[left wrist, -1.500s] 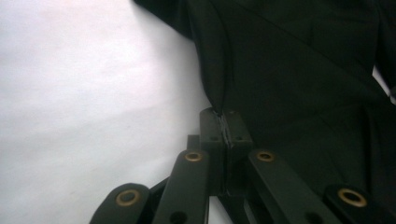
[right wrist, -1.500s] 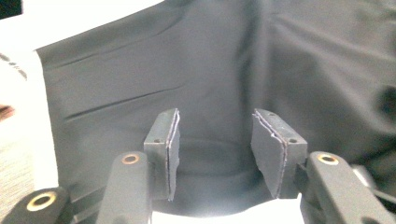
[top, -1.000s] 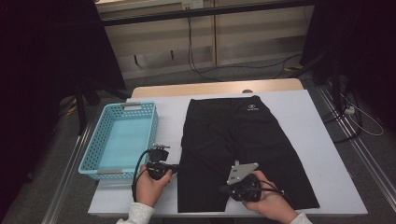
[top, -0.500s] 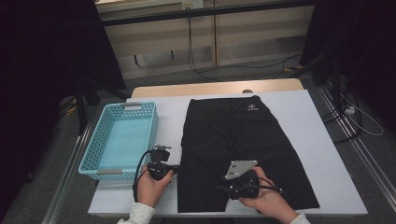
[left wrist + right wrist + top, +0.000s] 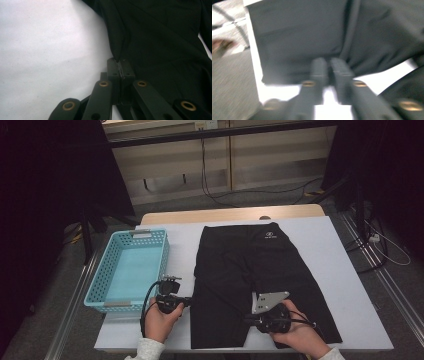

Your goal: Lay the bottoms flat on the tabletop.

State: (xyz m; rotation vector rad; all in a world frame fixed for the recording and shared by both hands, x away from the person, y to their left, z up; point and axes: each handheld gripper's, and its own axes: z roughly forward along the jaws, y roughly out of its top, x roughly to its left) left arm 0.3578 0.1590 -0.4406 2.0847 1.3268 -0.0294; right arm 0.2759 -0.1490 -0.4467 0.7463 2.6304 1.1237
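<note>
One pair of black shorts (image 5: 255, 280), one blue basket (image 5: 131, 270); my left gripper (image 5: 120, 68) pinches the shorts' edge, my right gripper (image 5: 329, 68) looks closed, grasp unclear.

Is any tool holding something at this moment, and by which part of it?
The left tool is shut on the outer side edge of the black shorts. The right tool looks shut, but its view is too blurred to tell any hold.

Black shorts (image 5: 255, 275) lie flat on the white-covered counter (image 5: 330, 250), empty turquoise basket (image 5: 131, 270) just beside them at left, left claw (image 5: 189, 301) at the shorts' left hem edge, right claw (image 5: 248, 318) with its grey plate over the right leg, both hand-held.
</note>
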